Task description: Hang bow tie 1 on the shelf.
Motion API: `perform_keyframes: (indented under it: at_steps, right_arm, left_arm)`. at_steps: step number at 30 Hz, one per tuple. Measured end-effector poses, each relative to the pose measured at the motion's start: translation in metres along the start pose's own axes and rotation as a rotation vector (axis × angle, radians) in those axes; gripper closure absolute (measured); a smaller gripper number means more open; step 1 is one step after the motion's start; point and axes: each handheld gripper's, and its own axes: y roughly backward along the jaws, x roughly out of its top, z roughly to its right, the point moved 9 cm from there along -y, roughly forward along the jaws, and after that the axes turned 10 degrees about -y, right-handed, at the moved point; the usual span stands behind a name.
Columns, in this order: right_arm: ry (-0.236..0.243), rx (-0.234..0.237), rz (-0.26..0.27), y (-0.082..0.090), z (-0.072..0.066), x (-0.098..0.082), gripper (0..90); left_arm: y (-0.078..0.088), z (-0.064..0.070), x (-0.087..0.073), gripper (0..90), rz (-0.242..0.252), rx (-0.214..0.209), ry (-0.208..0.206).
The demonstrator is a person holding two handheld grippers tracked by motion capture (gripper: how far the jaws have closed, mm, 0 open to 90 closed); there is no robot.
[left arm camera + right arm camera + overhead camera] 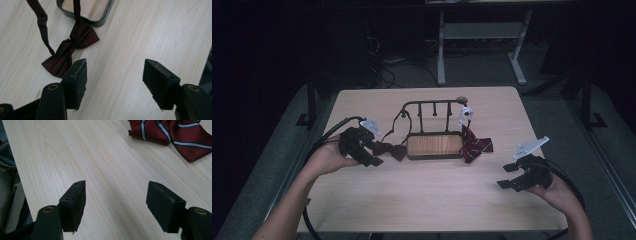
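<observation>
Both bow ties point(71, 51) and point(172, 133) lie on the table point(427, 200) beside the rack point(432, 112), unhung; left gripper point(115, 75) and right gripper point(116, 200) agape, empty.

Light wood table point(422, 200) on grey floor point(492, 70). White-legged desk frame point(482, 35) beyond the far edge. Room dark, cables point(384, 62) far-left.

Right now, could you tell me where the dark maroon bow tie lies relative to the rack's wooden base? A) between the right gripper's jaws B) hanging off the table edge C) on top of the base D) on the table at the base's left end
D: the bow tie lies flat on the table beside the left end of the rack's wooden base, just ahead of the open left gripper.
</observation>
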Motion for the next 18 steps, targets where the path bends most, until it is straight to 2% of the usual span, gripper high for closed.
perform_keyframes:
  at_steps: [14,18]
  right_arm:
    - [-0.005,0.000,-0.005,-0.002,0.001,-0.002,31.6]
    - [0.002,0.001,-0.008,-0.004,0.001,-0.003,31.6]
  left_arm:
    - [-0.010,0.004,-0.009,35.6,0.034,0.023,0.021]
    - [-0.017,0.009,-0.014,35.5,0.029,0.017,0.021]
